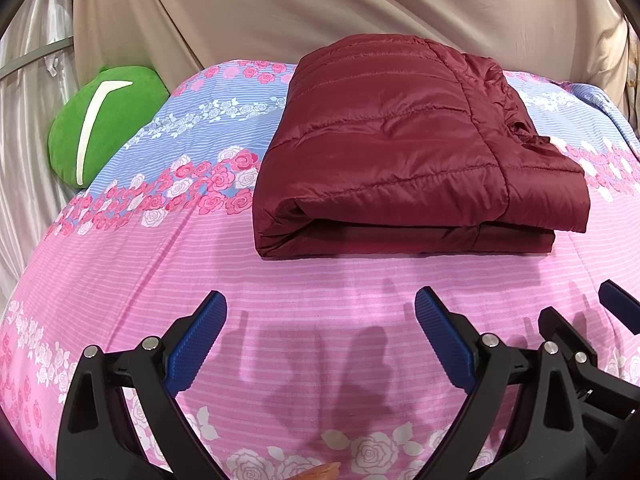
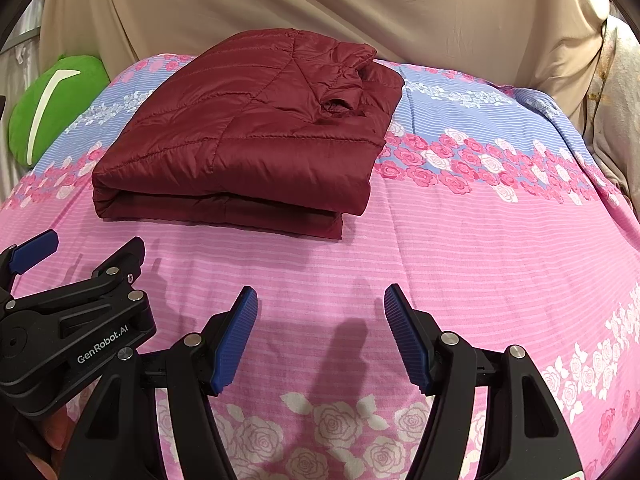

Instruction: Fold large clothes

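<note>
No container is seen in either view; everything rests directly on the floral bedsheet (image 1: 304, 280), which is printed with pink stripes and roses near the grippers and a blue band farther off.

The maroon quilted jacket (image 1: 400, 152) is seen lying folded into a thick rectangular bundle on the sheet, ahead of both grippers and apart from them. In the left wrist view it is placed ahead and slightly to the right of the left gripper (image 1: 320, 320); in the right wrist view the jacket (image 2: 256, 136) is found ahead and to the left of the right gripper (image 2: 320, 316). Stacked layers are shown along its near edge, and a bunched collar or sleeve opening is visible at its far right corner. Stitched quilting lines are seen across the shiny top panel.

Both grippers are held with their blue-padded fingers spread apart, and nothing is gripped between them. They are positioned side by side above the pink sheet.

A green plush cushion (image 1: 104, 120) is seen far ahead and to the left, at the bed's edge, against a beige draped cloth (image 1: 320, 12).
</note>
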Demonstrator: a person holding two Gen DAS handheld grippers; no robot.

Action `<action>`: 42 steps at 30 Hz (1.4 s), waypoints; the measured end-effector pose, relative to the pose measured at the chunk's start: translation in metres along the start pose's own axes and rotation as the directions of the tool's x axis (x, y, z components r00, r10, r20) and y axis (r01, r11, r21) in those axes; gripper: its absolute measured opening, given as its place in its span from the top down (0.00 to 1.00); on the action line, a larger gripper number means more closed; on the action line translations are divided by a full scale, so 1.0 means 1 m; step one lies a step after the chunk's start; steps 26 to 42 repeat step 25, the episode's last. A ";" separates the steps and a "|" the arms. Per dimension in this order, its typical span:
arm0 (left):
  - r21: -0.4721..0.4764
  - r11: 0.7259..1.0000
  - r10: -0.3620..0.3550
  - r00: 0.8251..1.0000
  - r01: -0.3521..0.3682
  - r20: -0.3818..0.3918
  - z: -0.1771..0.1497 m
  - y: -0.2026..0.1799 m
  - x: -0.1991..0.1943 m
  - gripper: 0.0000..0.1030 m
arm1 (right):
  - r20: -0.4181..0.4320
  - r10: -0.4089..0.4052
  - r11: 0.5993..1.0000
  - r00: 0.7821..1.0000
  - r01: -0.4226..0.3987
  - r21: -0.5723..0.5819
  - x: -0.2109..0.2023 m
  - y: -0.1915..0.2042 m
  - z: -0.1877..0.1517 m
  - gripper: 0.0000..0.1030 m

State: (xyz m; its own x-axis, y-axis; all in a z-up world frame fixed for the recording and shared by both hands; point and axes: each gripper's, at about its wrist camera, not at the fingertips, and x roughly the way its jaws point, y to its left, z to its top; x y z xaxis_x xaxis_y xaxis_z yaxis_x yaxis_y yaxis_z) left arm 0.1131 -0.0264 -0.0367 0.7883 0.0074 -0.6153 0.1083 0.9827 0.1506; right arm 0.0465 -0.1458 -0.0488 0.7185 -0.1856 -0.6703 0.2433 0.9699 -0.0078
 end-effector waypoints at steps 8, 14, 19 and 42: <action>0.000 1.000 0.000 1.000 0.000 0.001 0.000 0.000 0.000 0.10 | 0.000 -0.002 1.000 1.000 0.002 0.001 0.000 0.000 -0.001 0.37; 0.002 1.000 -0.001 1.000 0.001 0.004 0.000 0.000 0.000 0.11 | 0.002 -0.004 1.000 1.000 0.004 0.003 -0.001 0.000 -0.001 0.37; 0.012 1.000 0.000 1.000 0.000 0.006 -0.001 0.000 -0.001 0.13 | 0.002 -0.008 1.000 1.000 0.008 -0.001 -0.002 -0.002 -0.001 0.37; 0.023 1.000 0.005 1.000 -0.005 0.003 0.000 0.001 0.000 0.15 | 0.002 -0.013 1.000 1.000 0.013 -0.008 -0.001 -0.002 -0.001 0.37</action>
